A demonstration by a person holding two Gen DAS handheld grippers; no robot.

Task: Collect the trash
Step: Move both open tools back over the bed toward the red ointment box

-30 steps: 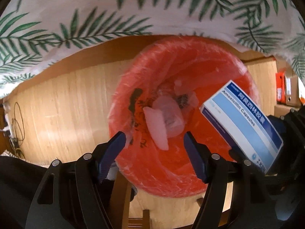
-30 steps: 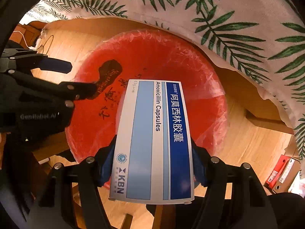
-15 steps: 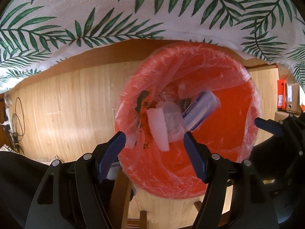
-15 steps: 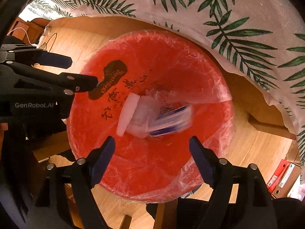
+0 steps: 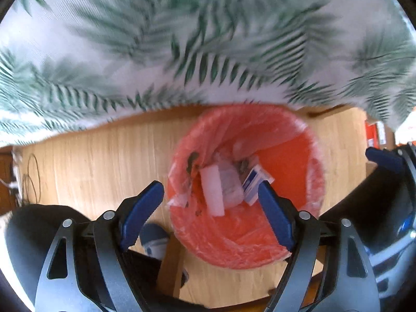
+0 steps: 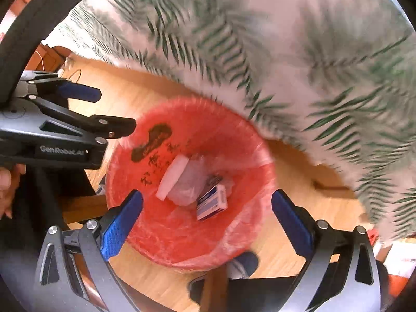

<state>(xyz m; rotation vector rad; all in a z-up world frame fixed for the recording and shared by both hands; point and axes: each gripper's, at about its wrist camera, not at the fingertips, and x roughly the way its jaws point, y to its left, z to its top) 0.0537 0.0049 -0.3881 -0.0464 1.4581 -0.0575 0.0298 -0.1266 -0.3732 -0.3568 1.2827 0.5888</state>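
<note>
Pale wooden floorboards [image 5: 85, 166] run beneath us, and a white cloth printed with green fern leaves [image 5: 182, 39] hangs over the upper part of both views, blurred. On the floor stands a round bin lined with a thin red plastic bag [image 5: 293, 161], the bag crinkled and marked with dark printed characters on its inner wall.

At the bottom of the bin we see the trash. A blue and white medicine box [image 6: 212, 202] lies tilted on its side, its blue stripe showing, just beside a crumpled clear plastic wrapper [image 6: 188, 182]. A white oblong block [image 6: 171, 176] leans against the wrapper's other side.

Our left gripper [image 5: 210, 208] hangs above the bin, its blue-padded jaws opening with nothing between them; the bin's contents sit far below the gap. Our right gripper [image 6: 206, 215] is likewise over the bin, its jaws opening very wide and holding nothing. In the right wrist view a hand [image 6: 6, 189] shows at the left edge behind the left tool. A shoe [image 5: 153, 239] shows on the floor beside the bin.
</note>
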